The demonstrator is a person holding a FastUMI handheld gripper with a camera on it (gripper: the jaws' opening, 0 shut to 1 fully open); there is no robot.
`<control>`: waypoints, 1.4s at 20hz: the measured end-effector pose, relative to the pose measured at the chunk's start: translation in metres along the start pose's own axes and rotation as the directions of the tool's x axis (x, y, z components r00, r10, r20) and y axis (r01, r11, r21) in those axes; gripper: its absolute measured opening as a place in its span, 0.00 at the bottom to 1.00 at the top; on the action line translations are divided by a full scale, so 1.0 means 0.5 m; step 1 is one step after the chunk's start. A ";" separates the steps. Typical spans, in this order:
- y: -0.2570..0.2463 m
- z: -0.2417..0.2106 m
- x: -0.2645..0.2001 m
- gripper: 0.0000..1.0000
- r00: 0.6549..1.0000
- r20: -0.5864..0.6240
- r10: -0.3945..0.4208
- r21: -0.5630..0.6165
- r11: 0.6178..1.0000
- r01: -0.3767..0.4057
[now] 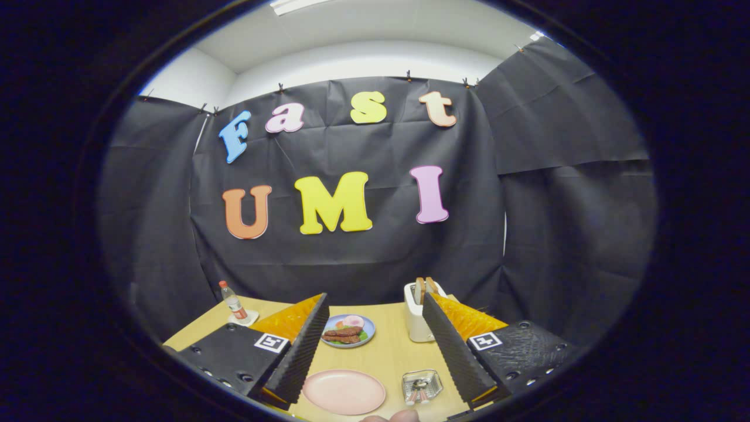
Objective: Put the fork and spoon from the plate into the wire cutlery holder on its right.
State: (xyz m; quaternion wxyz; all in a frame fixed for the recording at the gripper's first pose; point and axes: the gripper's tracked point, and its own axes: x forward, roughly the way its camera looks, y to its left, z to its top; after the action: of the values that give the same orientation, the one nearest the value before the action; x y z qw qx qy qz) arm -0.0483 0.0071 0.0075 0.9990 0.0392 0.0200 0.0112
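The tool [375, 357] is held wide open and empty above the table [387, 351], with the bare pink plate [344, 391] between its fingers and the wire cutlery holder [422, 385], handles showing inside, just right of the plate, near the right finger.

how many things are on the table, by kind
plates: 2, a pink one between the open jaws and a blue one with food beyond it
bottle: 1
toaster: 1
wire holder: 1, cutlery handles showing inside
total: 5
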 end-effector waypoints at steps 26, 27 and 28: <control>0.020 0.060 -0.011 0.96 0.995 0.102 0.002 -0.016 1.000 -0.001; 0.020 0.063 -0.012 0.96 0.995 0.104 0.003 -0.012 1.000 -0.002; 0.019 0.062 -0.013 0.96 0.995 0.104 0.003 -0.010 1.000 -0.002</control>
State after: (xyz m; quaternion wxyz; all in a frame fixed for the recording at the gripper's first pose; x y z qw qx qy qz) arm -0.0538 0.0138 0.0391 0.9988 0.0347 -0.0323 0.0104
